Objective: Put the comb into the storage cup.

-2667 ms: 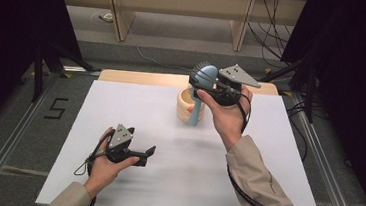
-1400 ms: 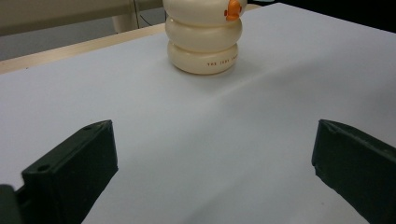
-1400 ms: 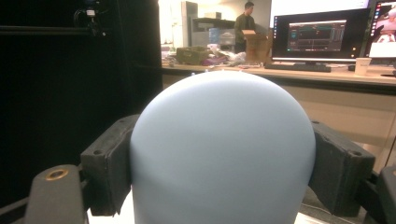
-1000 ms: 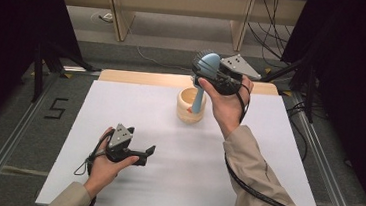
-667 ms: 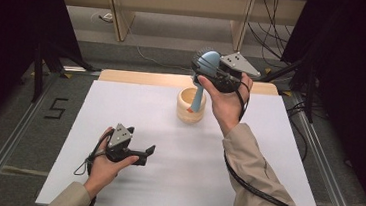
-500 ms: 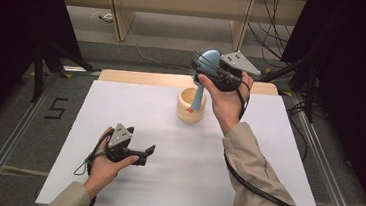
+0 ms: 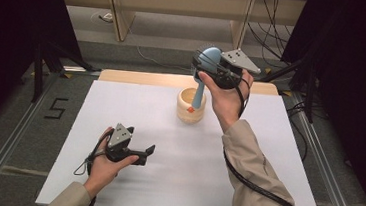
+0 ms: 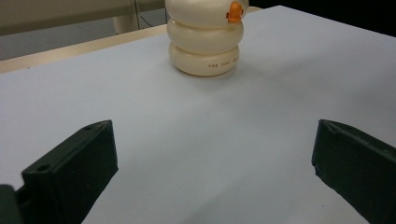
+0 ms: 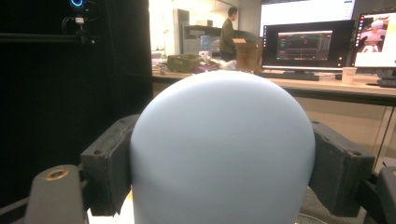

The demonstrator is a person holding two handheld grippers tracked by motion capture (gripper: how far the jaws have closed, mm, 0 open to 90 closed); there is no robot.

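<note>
A light blue hairbrush (image 7: 200, 90) hangs handle-down from my right gripper (image 7: 207, 61), which is shut on its rounded head (image 9: 219, 149) and raised over the back of the table. The handle's lower end overlaps the mouth of a cream ringed holder (image 7: 186, 114) with an orange mark; whether the end is inside I cannot tell. The same holder (image 8: 205, 42) stands ahead of my left gripper (image 8: 212, 182). My left gripper (image 7: 146, 152) rests low at the front left of the white tabletop (image 7: 266, 155), open, with nothing between its jaws.
A wooden strip (image 7: 138, 77) borders the table's far edge. Metal rails (image 7: 15, 133) run along both sides on the floor. In the right gripper view, a desk with lit monitors (image 9: 308, 44) and a standing person (image 9: 228, 32) are far off.
Since the earliest frame my right gripper has lifted the brush higher above the holder. Over the last second nothing has visibly moved. The left gripper has stayed put.
</note>
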